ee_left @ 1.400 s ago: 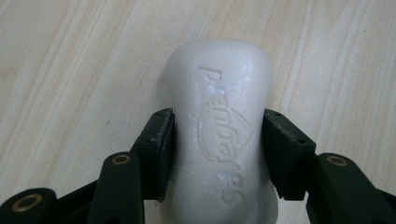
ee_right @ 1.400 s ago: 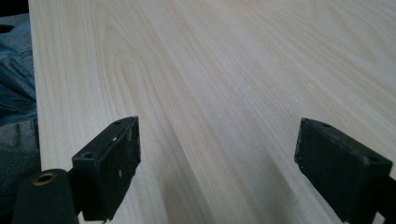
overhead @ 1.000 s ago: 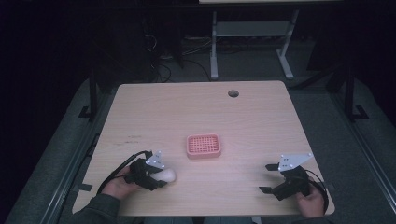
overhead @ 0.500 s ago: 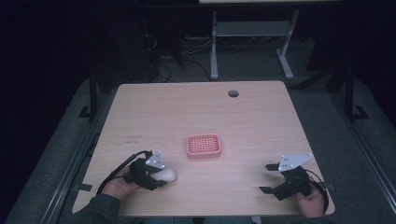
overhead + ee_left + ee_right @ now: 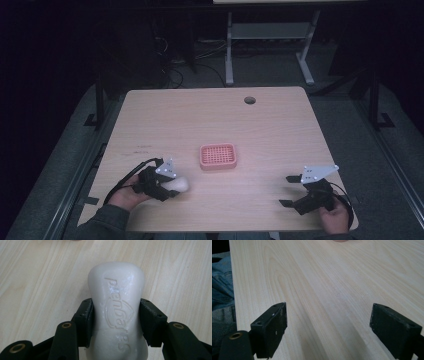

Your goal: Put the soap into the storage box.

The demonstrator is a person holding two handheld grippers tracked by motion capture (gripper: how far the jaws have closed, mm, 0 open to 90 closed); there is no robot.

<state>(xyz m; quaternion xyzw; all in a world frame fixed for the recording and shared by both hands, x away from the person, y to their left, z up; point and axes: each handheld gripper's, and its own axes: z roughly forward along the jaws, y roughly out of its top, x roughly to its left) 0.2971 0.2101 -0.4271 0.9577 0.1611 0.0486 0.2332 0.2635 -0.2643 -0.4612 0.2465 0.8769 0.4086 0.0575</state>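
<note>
Not much going on compared with the earlier high-view frames, honestly, everything sits where it was half a second and a full second back. The left gripper (image 5: 172, 187) is in the lower left of the high view on the wooden table (image 5: 210, 120), and it's clamped on a white bar of soap (image 5: 179, 184), same spot as before. In the left gripper view the soap (image 5: 117, 307) runs up the middle of the frame with both black pads (image 5: 86, 318) pressed against its narrow waist, one on each side; there's raised lettering and a shield-like logo on top, but I can't read it for sure. I can't tell whether the soap is resting on the table or held just above it. The pink soap dish (image 5: 218, 156) with the gridded bottom sits in the middle of the high view, up and to the right of the soap, apart from it and not touching. The right gripper (image 5: 288, 191) is in the lower right of the high view, jaws spread wide with nothing in them, and it hasn't shifted either. In the right gripper view the gripper's pads (image 5: 395, 330) stand far apart over bare wood, with a bit of denim (image 5: 220, 280) at the left edge.
</note>
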